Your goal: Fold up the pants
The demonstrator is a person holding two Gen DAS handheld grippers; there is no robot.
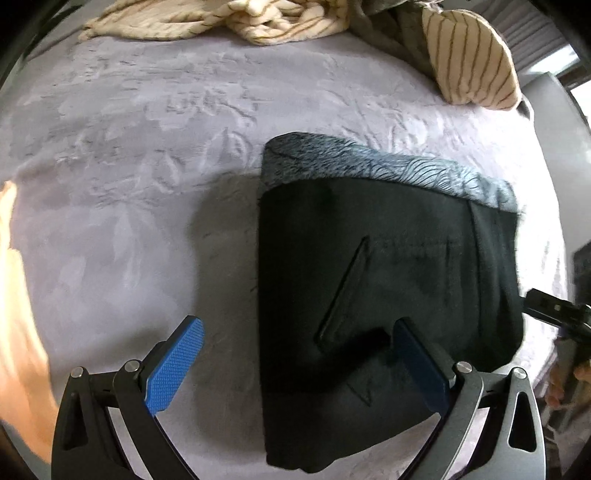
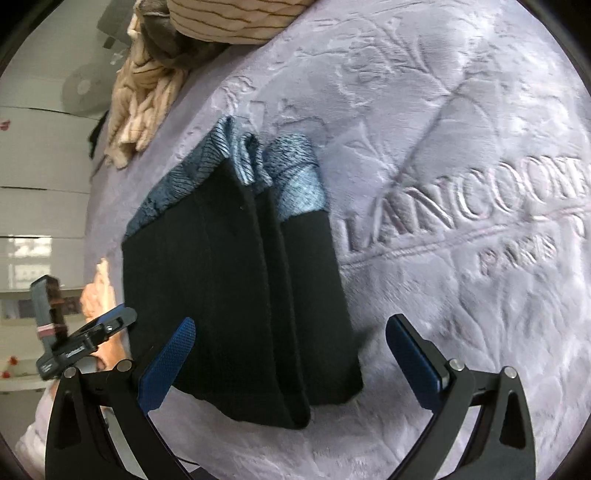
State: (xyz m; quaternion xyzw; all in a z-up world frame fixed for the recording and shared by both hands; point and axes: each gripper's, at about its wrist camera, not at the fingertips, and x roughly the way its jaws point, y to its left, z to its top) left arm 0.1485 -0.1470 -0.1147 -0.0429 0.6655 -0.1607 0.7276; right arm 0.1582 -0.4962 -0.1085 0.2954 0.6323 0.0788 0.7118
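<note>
The black pants (image 1: 388, 288) lie folded into a compact rectangle on the lilac blanket (image 1: 147, 166), grey-blue fleece lining showing along the far edge. In the right wrist view the pants (image 2: 236, 288) show stacked layers with the same lining at the top. My left gripper (image 1: 295, 362) is open and empty, hovering above the pants' near left edge. My right gripper (image 2: 291, 358) is open and empty above the pants' near end. The left gripper also shows at the lower left of the right wrist view (image 2: 92, 332).
A cream striped blanket (image 1: 221, 18) and a striped pillow (image 1: 469, 55) lie at the far edge of the bed. The lilac blanket bears raised lettering (image 2: 461, 199). The bed's edge runs at the left of the right wrist view, with a room beyond.
</note>
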